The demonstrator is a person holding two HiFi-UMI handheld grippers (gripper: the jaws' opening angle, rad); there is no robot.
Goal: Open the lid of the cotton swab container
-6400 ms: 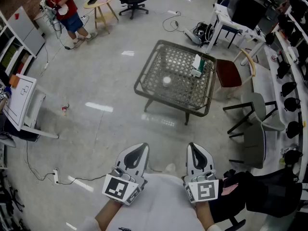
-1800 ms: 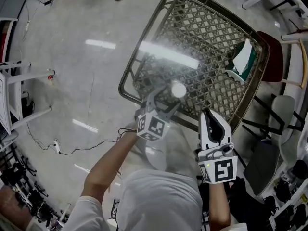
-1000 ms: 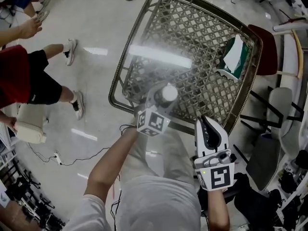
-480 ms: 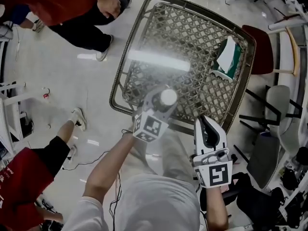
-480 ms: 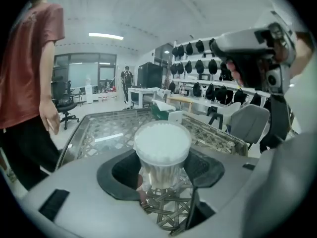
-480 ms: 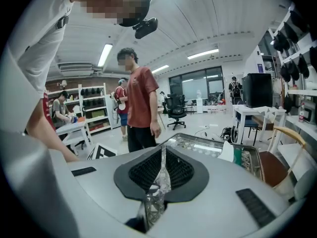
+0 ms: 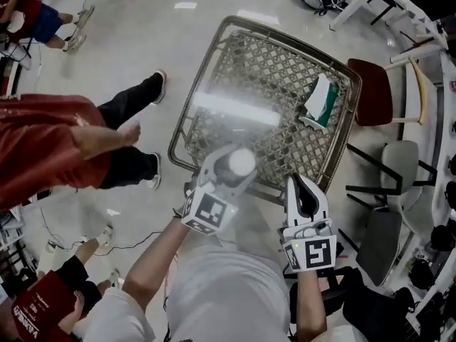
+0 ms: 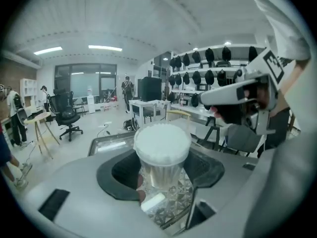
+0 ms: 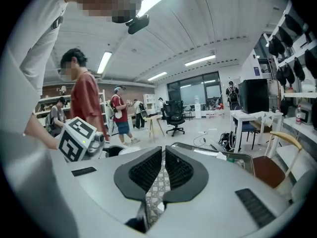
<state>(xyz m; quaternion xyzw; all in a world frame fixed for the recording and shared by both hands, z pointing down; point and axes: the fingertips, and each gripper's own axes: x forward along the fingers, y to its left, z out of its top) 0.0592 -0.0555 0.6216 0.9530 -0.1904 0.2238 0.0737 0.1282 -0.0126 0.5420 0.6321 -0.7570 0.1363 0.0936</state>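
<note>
The cotton swab container [image 7: 241, 162] is a clear round tub with a white lid. It stands upright between the jaws of my left gripper [image 7: 231, 165], which is shut on its body and holds it above the table's near edge. The left gripper view shows the lid [image 8: 162, 143] closed on top, with the left gripper [image 8: 161, 175] clasping the clear wall below it. My right gripper [image 7: 298, 185] hovers to the right of the container, shut and empty. In the right gripper view the right gripper [image 9: 163, 155] has its pads together with nothing between them.
A wicker lattice table with a glass top [image 7: 285, 70] lies ahead, with a green and white packet [image 7: 318, 100] near its right edge. A red-seated chair [image 7: 374, 91] stands to the right. A person in a red shirt [image 7: 50, 148] stands close on the left.
My left gripper has risen towards the camera with the container in it. The right gripper rose a little. The person in red has come up on the left of the table.
</note>
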